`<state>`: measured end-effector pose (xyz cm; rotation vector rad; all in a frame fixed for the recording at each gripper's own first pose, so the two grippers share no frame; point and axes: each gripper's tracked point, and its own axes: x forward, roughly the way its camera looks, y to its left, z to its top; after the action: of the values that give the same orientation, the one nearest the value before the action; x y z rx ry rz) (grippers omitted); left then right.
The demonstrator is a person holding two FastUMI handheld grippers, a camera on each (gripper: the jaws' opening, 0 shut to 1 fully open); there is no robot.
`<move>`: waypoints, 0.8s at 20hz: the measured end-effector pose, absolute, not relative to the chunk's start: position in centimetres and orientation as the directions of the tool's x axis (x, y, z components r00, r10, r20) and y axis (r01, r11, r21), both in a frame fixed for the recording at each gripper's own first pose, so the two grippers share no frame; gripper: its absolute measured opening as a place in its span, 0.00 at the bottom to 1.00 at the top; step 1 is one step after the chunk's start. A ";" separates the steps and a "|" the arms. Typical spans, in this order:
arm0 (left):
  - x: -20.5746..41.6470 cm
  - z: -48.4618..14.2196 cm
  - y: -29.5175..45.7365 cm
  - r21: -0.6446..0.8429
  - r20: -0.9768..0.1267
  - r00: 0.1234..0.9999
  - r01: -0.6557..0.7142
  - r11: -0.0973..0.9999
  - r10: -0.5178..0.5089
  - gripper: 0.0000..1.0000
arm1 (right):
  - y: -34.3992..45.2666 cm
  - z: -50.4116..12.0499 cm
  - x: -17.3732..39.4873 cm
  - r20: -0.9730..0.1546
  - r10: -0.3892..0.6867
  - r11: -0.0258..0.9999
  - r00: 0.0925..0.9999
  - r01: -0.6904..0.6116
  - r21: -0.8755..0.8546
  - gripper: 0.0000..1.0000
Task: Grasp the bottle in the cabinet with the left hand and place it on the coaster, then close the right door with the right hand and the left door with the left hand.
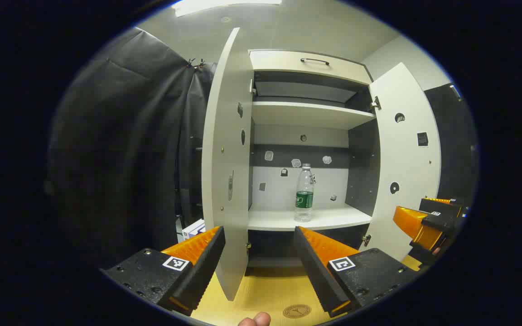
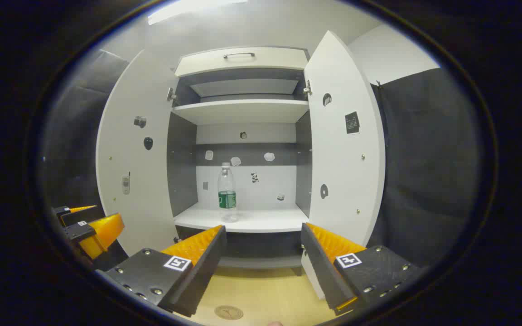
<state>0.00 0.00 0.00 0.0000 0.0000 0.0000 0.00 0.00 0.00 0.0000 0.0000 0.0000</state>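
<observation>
We see the cabinet (image 1: 308, 63) with both doors swung open. The bottle (image 1: 304, 194) stands upright on the cabinet's lower shelf (image 1: 333, 218), touching neither gripper. The coaster (image 1: 297, 311) lies on the counter (image 1: 261, 290) in front of the cabinet. The left gripper (image 1: 259, 235) and right gripper (image 2: 263, 233) hold released jaws, short of the cabinet.

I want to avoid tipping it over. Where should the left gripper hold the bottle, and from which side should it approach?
Probably the bottle body, around its green label, approached straight from the open cabinet front. It stands upright and alone on the shelf, both doors swung wide. The left gripper is open and facing it.
</observation>
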 end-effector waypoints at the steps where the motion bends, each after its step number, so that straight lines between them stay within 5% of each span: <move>1: 0.1 -0.2 -0.2 0.004 -0.001 1.000 0.002 1.000 -0.002 0.93 | -0.1 -0.1 0.0 0.002 0.002 1.000 1.000 -0.002 -0.003 1.00; 16: 1.3 -0.3 -1.5 0.016 0.005 1.000 -0.012 1.000 0.012 0.96 | -1.1 -0.2 1.5 -0.005 0.012 1.000 1.000 -0.012 -0.003 1.00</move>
<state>1.35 -1.49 -0.25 0.0158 -0.0045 0.0119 1.46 -1.12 -0.16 -0.0031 0.0047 0.0122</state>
